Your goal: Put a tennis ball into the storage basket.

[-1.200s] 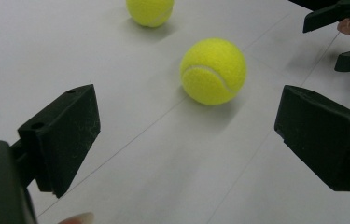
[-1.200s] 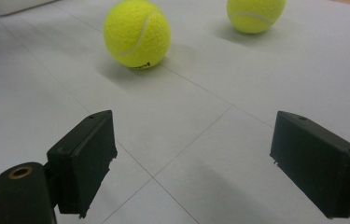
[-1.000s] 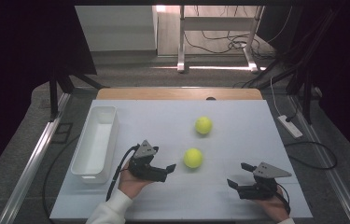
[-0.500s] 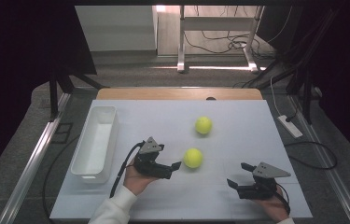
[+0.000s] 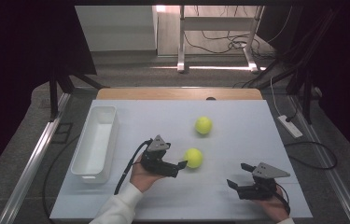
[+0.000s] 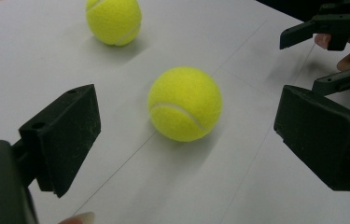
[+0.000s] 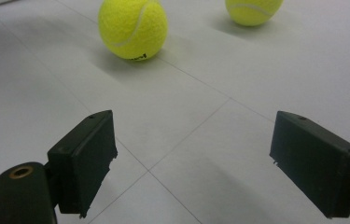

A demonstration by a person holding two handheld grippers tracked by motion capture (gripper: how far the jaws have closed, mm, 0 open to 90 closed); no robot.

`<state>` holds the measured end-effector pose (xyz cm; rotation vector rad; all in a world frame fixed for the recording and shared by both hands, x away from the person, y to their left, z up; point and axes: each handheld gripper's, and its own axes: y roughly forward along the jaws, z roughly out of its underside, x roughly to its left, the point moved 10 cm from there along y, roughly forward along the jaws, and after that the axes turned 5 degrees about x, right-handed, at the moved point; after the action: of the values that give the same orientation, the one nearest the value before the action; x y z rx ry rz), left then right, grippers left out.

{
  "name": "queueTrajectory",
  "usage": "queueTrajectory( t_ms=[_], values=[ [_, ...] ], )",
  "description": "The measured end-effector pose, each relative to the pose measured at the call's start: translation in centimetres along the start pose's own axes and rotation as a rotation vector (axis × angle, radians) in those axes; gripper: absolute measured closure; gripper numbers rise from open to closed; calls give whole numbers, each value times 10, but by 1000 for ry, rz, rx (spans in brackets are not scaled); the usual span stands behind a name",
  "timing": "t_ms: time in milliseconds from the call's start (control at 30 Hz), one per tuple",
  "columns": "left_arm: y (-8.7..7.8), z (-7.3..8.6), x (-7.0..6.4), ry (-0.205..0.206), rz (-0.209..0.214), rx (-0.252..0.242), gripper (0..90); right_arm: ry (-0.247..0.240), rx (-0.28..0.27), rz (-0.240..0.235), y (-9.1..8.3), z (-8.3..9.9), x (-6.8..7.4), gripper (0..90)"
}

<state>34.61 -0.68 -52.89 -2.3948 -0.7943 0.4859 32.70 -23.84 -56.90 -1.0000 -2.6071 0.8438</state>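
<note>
The left hand-held gripper point(image 5: 180, 164) is hovering low over the white counter point(image 5: 238, 140), its jaws standing wide apart and released, pointing right toward the near tennis ball point(image 5: 193, 157). That ball is sitting on the counter just beside the jaw tips; in the left gripper view the near tennis ball point(image 6: 185, 103) is lying just ahead of the gap between the two black jaws, not touching either. The far tennis ball point(image 5: 203, 125) is resting a little farther back and slightly to the right, apart from the near one. The right hand-held gripper point(image 5: 238, 176) is waiting near the front right of the counter, also spread open and holding nothing, well apart from both balls. A white bin point(image 5: 95, 142) is standing along the left side of the counter.
</note>
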Motion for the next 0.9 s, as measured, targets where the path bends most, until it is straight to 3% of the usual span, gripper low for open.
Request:
queueTrajectory(
  t_ms=[900],
  values=[
    [28,-14,-6,36,22,44,77,9,-8,10,-1,0,-1,141]
  ],
)
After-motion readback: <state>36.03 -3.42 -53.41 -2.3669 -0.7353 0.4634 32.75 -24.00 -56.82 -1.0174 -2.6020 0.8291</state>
